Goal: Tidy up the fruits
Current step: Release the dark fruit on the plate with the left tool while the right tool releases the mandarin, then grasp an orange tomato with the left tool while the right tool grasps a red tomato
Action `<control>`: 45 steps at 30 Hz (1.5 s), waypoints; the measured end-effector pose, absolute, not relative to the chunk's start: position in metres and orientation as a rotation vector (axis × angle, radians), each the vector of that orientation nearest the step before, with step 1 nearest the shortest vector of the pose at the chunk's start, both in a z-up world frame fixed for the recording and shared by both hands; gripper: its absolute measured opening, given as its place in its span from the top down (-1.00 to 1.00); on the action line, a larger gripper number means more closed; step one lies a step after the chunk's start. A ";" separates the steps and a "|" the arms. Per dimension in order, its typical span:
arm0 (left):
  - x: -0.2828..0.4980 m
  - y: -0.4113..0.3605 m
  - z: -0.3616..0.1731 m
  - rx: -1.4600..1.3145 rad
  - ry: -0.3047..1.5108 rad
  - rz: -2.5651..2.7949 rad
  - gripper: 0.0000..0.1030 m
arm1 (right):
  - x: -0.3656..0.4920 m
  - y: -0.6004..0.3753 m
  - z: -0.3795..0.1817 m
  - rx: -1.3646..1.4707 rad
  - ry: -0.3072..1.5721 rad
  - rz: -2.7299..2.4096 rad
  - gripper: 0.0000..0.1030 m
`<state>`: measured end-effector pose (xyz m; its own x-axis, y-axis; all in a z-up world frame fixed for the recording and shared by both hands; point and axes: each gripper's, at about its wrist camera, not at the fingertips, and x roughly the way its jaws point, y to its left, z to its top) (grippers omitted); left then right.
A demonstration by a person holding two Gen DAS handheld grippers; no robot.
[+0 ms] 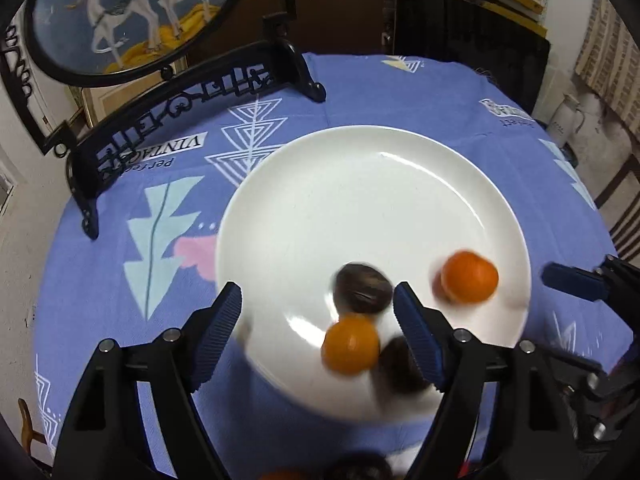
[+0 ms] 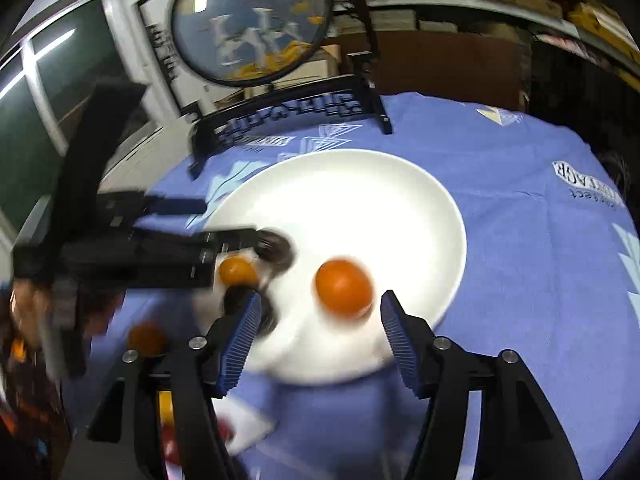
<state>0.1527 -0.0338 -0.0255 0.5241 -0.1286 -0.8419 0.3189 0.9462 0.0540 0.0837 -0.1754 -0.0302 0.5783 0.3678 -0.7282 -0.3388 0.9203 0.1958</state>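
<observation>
A: Left wrist view, left to right. We've got the black carved stand (image 1: pixel 180 120) with the round painted panel (image 1: pixel 132 12) at far left on the blue printed tablecloth (image 1: pixel 120 280). White plate (image 1: pixel 360 184) sits centre.

B: Left gripper (image 1: pixel 318 320)?

A: Jaws apart, nothing clamped. We see a blurred orange fruit (image 1: pixel 351 345) between the fingers, over the near part of the plate, pads not touching it. Can't tell if it's resting on the plate or in the air.

B: Other fruit?

A: Dark brown fruit (image 1: pixel 363 289) on the plate just beyond it, a second dark fruit (image 1: pixel 400 368) right beside the right-hand pad. Further right, second orange fruit (image 1: pixel 470 282) near the plate's right rim. Right gripper's blue pad (image 1: pixel 576 280) pokes in at the right edge, off the plate.

B: Right wrist view?

A: Heavy blur. Left gripper body (image 2: pixel 160 248) reaches in from the left over the plate's edge, small orange (image 2: pixel 238 272) and dark fruit (image 2: pixel 274 248) at its tip. One more orange blob (image 2: pixel 146 338) lies on the cloth outside the plate, lower left.

B: Right gripper (image 2: pixel 320 316)?

A: Also apart, empty. We see the big orange (image 2: pixel 344 286) on the plate (image 2: pixel 420 208) just ahead of the gap, clear of both pads.
</observation>
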 end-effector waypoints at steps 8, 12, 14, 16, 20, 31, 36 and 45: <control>0.042 0.015 -0.025 0.290 0.940 -0.416 -0.61 | -0.058 -0.145 -0.026 -0.180 0.841 0.675 -0.29; -0.013 0.027 -0.029 0.316 0.940 -0.475 -0.63 | -0.081 -0.119 -0.043 -0.262 0.889 0.730 -0.28; -0.044 0.028 -0.033 0.339 0.954 -0.516 -0.65 | -0.080 -0.113 -0.050 -0.274 0.906 0.732 -0.27; -0.065 0.026 -0.035 0.343 0.960 -0.544 -0.66 | -0.074 -0.106 -0.057 -0.281 0.924 0.724 -0.27; -0.099 0.014 -0.050 0.355 1.003 -0.604 -0.66 | -0.067 -0.097 -0.068 -0.285 0.956 0.720 0.20; -0.095 -0.029 -0.080 0.332 1.051 -0.568 -0.53 | -0.076 -0.136 -0.057 -0.227 0.945 0.622 0.29; -0.091 -0.019 -0.082 0.296 1.084 -0.545 0.31 | -0.073 -0.143 -0.064 -0.205 0.958 0.614 0.29; -0.092 0.010 -0.063 0.307 1.054 -0.516 0.31 | -0.072 -0.147 -0.066 -0.185 0.968 0.630 0.29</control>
